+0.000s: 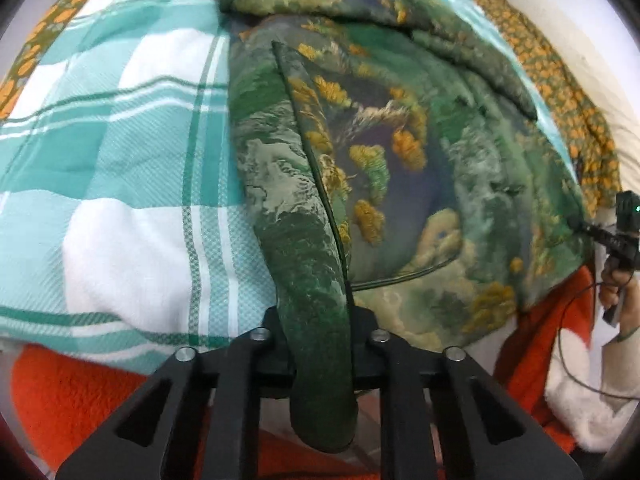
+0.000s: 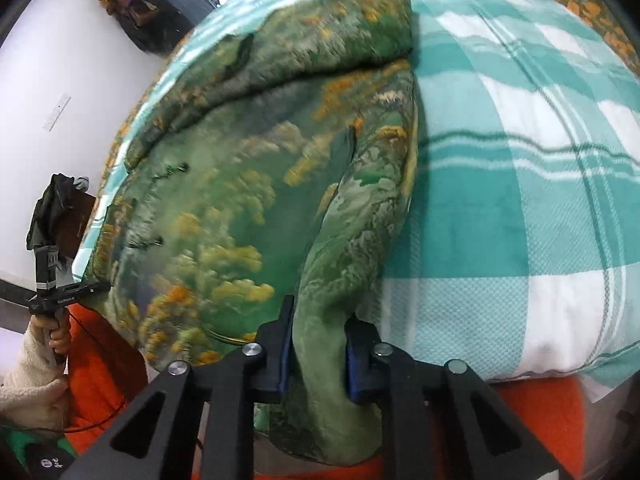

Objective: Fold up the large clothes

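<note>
A large green garment (image 1: 400,160) with a yellow and white landscape print lies spread on the bed, partly folded over at its far end. My left gripper (image 1: 320,320) is shut on a raised fold of the garment's near left edge, and the cloth hangs down between the fingers. In the right wrist view the same garment (image 2: 240,200) fills the middle. My right gripper (image 2: 318,344) is shut on a bunched fold of its near edge, pressed between the blue pads (image 2: 352,360). Each hand-held gripper also shows at the other view's edge, at the garment's near border.
A teal and white checked blanket (image 1: 120,160) covers the bed under the garment. An orange fleece cover (image 1: 80,392) hangs at the bed's near edge. A floral orange sheet (image 1: 560,80) lies at the far side. Dark clothes (image 2: 140,8) hang on the white wall.
</note>
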Tool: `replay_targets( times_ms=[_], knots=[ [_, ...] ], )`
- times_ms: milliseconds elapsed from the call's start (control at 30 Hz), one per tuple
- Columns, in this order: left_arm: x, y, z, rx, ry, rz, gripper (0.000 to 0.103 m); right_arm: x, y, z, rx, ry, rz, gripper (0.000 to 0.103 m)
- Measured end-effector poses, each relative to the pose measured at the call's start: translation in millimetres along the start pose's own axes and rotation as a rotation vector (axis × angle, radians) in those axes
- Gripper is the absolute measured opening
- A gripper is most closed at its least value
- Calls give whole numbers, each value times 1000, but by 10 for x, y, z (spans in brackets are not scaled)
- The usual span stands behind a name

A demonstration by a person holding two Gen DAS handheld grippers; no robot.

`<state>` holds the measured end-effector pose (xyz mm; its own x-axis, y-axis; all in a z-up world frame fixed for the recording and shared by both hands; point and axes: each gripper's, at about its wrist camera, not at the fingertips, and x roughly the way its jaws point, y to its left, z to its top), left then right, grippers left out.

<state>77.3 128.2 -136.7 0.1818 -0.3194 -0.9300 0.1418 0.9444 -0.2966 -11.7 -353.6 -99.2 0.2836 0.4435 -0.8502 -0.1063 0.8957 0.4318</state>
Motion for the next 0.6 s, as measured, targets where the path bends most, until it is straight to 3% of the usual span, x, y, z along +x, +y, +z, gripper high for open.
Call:
replay_targets(
  times_ms=[233,600],
  knots=[
    [-378,-38,-72,14,-61,-42,10,-373,265,104,-16,-61,60,19],
    [-601,37,-204,-10,-43,-56,10,-526,273,60,-5,-36,116,19]
  ],
)
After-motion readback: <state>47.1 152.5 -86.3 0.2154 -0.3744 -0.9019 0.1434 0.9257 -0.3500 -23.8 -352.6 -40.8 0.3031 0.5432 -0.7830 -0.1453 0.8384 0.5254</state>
